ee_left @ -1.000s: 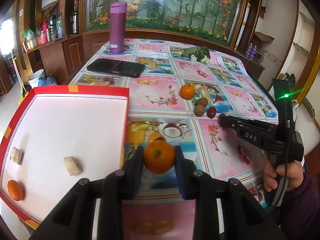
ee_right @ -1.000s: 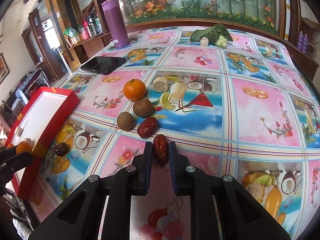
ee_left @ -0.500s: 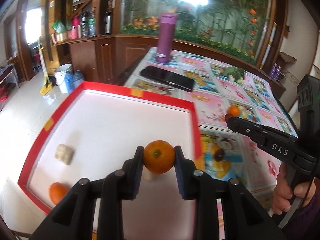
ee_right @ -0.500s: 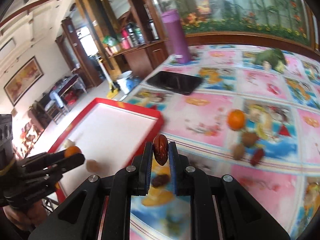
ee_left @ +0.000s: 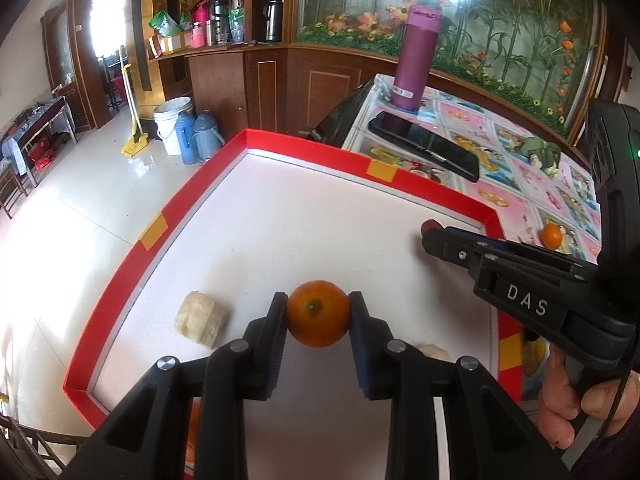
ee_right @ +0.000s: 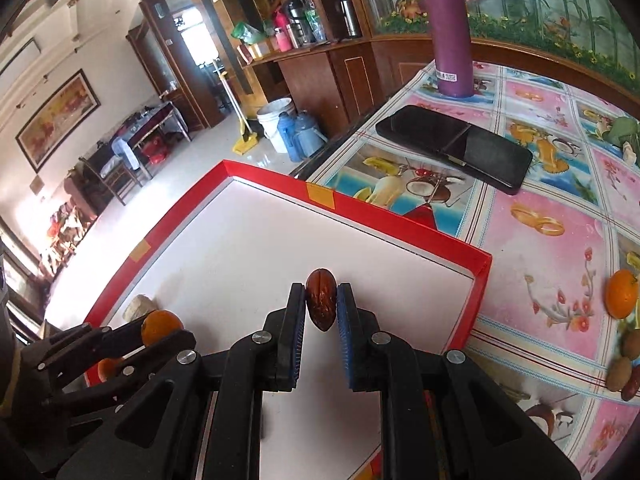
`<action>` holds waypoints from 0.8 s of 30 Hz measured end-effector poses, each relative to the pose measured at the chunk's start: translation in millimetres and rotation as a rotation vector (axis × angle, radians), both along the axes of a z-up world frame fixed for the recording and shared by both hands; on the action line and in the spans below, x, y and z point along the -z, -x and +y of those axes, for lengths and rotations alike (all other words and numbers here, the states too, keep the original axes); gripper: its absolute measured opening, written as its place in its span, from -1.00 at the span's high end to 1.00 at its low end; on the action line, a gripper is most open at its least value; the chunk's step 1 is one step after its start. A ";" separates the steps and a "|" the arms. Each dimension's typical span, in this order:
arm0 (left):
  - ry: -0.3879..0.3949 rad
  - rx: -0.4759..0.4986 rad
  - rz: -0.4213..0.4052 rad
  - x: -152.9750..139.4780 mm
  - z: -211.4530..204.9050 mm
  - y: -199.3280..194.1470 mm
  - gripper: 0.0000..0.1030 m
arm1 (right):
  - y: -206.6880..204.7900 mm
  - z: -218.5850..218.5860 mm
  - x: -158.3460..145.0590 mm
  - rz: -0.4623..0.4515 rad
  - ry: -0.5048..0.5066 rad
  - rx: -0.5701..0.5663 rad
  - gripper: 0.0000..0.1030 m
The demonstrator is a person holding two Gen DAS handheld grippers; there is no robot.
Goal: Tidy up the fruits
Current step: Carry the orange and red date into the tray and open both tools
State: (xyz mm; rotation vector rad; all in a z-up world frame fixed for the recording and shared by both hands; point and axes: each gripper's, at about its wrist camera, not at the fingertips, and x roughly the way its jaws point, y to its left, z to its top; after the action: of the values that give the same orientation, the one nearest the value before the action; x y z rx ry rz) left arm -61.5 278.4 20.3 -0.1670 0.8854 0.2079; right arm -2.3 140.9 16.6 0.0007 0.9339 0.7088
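Note:
My left gripper (ee_left: 318,312) is shut on an orange (ee_left: 318,313) and holds it over the white floor of the red-rimmed tray (ee_left: 280,144). My right gripper (ee_right: 321,304) is shut on a red date (ee_right: 320,304) over the same tray (ee_right: 400,216), near its right rim. It shows from the side in the left wrist view (ee_left: 430,232). The left gripper with its orange (ee_right: 160,326) shows at the lower left of the right wrist view. A pale banana chunk (ee_left: 201,319) lies in the tray left of my left gripper. Another (ee_left: 432,352) peeks out on the right.
On the flowered tablecloth (ee_right: 552,248) lie a black phone (ee_right: 456,148), a purple flask (ee_right: 450,32), another orange (ee_right: 621,294), and brown fruits (ee_right: 624,364) at the right edge. The tray overhangs the table's left edge above the tiled floor (ee_left: 60,220).
Both grippers have carried their fruit leftward from the table to above the tray. The left gripper has moved further over the tray's middle; the right has crossed its right rim.

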 end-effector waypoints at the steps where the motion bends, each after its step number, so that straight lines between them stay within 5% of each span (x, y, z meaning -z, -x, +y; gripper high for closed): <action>1: -0.001 -0.006 0.006 1.3 1.9 -0.9 0.37 | -0.5 0.1 2.2 0.007 0.007 -0.002 0.71; 9: -0.020 -0.037 0.048 9.4 2.7 -6.3 0.32 | -0.8 -2.3 9.1 0.006 0.036 -0.017 0.70; 14: -0.046 -0.049 0.063 8.1 -5.9 -6.4 -0.37 | -0.7 -8.7 5.6 0.018 0.025 -0.038 0.58; 16: -0.055 -0.051 0.060 6.6 -9.4 -5.3 -0.40 | -1.2 -17.4 0.7 0.011 -0.003 -0.029 0.41; 24: -0.072 -0.052 0.043 -4.9 -30.9 -3.6 -0.55 | -0.2 -81.1 -22.1 -0.042 -0.065 0.034 0.41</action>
State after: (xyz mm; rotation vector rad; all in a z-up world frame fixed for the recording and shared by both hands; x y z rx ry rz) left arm -57.9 247.5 25.3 -0.1193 0.9158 0.2917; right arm -2.1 59.8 38.7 0.0583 0.8684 0.7050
